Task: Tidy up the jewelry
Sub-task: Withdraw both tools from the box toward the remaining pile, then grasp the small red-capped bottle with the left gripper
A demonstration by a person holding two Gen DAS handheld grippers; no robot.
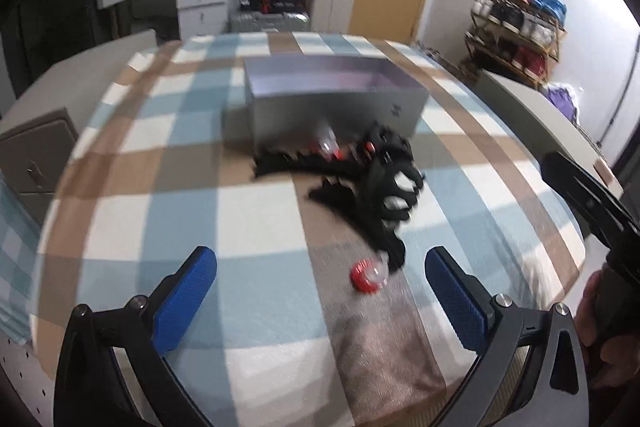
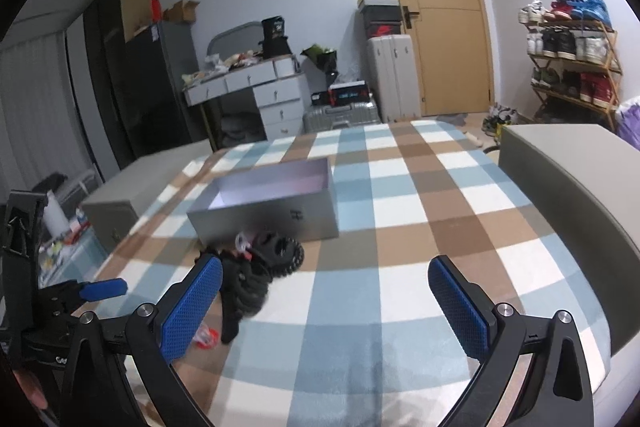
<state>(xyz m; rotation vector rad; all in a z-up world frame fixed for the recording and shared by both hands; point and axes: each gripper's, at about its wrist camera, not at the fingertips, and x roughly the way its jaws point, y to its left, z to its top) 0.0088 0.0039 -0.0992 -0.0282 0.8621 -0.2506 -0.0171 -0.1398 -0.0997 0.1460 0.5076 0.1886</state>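
A: Starting at the left, what do the left tongs (image 1: pixel 320 291) show?

B: Jaws spread wide, nothing between them. They hover low over the checked bed (image 1: pixel 160 131), near its front edge. A small red ring (image 1: pixel 368 275), blurred, lies on the cover between the blue pads, a bit right of centre.

A: And the main pile?

B: The black heap (image 1: pixel 360 179) of jewelry, too smeared to sort into pieces, sits ahead of those tongs and slightly right, roughly mid-bed. It touches or nearly touches the front wall of the grey box (image 1: pixel 340 107). The heap's long axis runs from the box toward the front edge, slanting right in the left camera.

A: Moving right, the other tongs?

B: The right tongs (image 2: pixel 324 299) are also wide and hold nothing. In their view the heap (image 2: pixel 260 267) lies off to the left, by the left pad (image 2: pixel 192 303), with most of the bed ahead bare. The box (image 2: pixel 272 203) stands open behind the heap.

A: So which hand is nearer?

B: I judge the left. The ring already lies within its spread, so it only needs to drop and close; the right would have to swing left first.
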